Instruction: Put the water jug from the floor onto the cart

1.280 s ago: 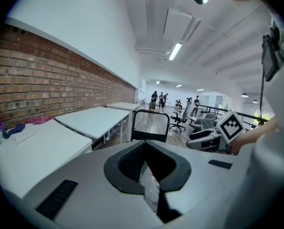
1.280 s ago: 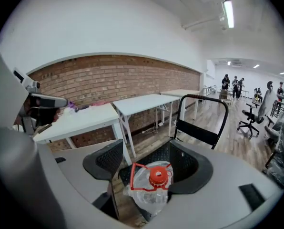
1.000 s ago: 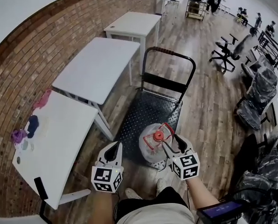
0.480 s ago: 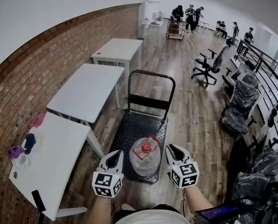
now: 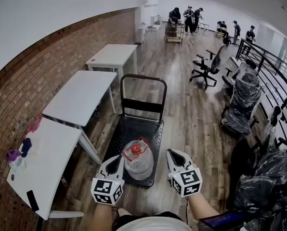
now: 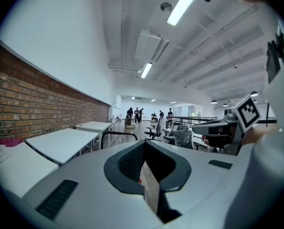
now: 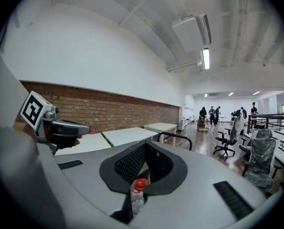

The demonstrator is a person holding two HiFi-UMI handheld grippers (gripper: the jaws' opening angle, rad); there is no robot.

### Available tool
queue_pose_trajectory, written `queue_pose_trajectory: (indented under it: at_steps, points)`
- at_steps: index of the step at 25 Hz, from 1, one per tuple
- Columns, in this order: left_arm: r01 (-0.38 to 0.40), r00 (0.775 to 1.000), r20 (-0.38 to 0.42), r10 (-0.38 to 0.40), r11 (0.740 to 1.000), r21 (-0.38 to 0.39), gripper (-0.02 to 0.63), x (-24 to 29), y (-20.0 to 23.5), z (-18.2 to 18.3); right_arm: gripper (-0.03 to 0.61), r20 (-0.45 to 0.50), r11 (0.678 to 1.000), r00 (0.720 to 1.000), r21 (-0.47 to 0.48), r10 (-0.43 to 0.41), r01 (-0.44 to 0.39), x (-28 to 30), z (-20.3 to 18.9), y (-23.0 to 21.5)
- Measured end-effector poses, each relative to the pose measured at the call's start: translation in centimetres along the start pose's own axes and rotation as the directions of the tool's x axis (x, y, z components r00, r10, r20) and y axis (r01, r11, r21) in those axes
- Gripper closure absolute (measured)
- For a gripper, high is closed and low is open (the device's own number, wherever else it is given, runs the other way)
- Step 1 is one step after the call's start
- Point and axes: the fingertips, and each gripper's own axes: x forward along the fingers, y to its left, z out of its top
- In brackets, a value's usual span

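The clear water jug point(image 5: 136, 161) with a red cap and red handle stands upright on the black deck of the cart point(image 5: 132, 130), near its front edge. Both grippers hover on my side of it and touch nothing. My left gripper point(image 5: 118, 159) is at the jug's left with its jaws together. At the jug's right, my right gripper point(image 5: 173, 153) has its jaws pressed together and empty. In the right gripper view the jug's red cap point(image 7: 139, 183) shows through the slit between the jaws. The cart's handle point(image 5: 143, 77) rises at the far end.
White tables point(image 5: 80, 97) line the brick wall point(image 5: 42, 66) at the left, the nearest one point(image 5: 40, 159) bearing small coloured items. Office chairs point(image 5: 204, 67) and plastic-wrapped chairs point(image 5: 240, 102) stand at the right by a railing. People point(image 5: 188, 14) gather at the far end.
The right gripper came off the jug's handle and shut. Both grippers rose and drew back toward me. The jug stays standing on the cart.
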Motion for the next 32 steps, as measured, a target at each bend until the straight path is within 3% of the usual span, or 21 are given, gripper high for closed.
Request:
queue_pose_trajectory:
  at_steps: [11,32]
  points:
    - [-0.016,1.0,0.005,0.016,1.0,0.011,0.615,-2.3,-5.2,0.2,0.577,-0.005,0.998,0.998,-0.013,0.058,-0.058,-5.0,0.0,-0.4]
    - [-0.003,1.0,0.025,0.003,1.0,0.001,0.615,-7.1,1.7,0.7,0.577,-0.007,0.999,0.999,-0.005,0.032,-0.032,-2.8,1.4,7.3]
